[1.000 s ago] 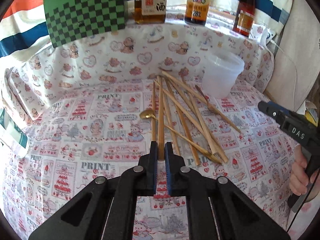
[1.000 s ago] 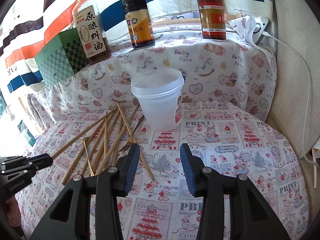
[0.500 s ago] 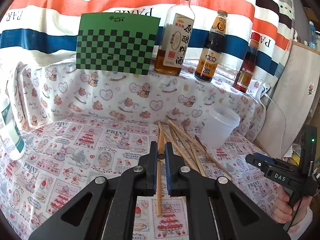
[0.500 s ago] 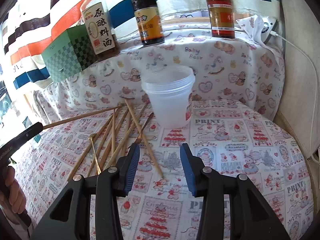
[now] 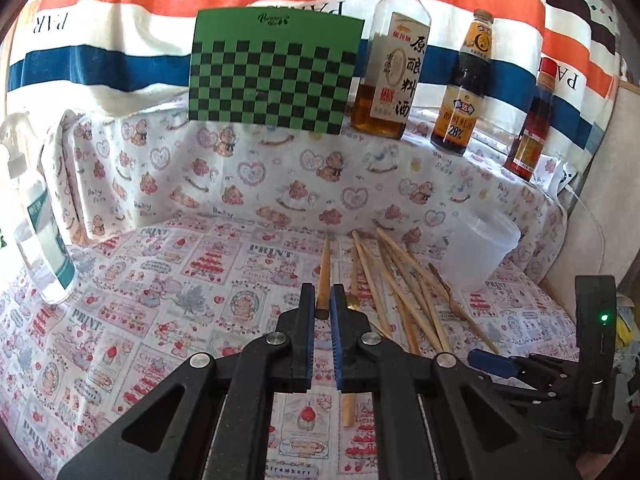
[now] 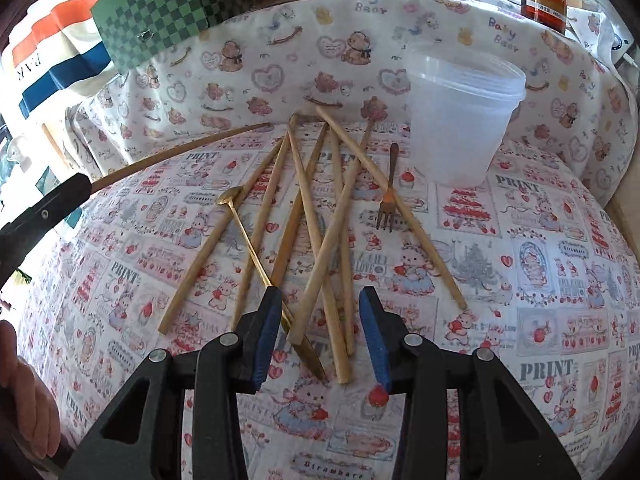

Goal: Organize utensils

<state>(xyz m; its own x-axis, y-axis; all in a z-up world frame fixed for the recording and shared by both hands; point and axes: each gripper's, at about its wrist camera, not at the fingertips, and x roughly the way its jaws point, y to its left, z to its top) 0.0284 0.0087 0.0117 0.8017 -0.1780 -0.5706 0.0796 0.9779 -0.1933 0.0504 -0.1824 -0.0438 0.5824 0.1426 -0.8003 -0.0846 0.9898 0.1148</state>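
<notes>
Left tongs (image 5: 323, 300) had lifted one pinched chopstick (image 5: 322, 278) clear; right tongs (image 6: 318, 312) dropped over the pile (image 6: 320, 216), closing around nothing gripped yet, cup (image 6: 460, 120) unfilled.

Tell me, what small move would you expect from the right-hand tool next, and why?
Probably finish closing. The right gripper sits low over the loose chopsticks, its fingers closing around their near ends without pressing yet. The left gripper already clamps one chopstick, and the plastic cup waits empty.
</notes>
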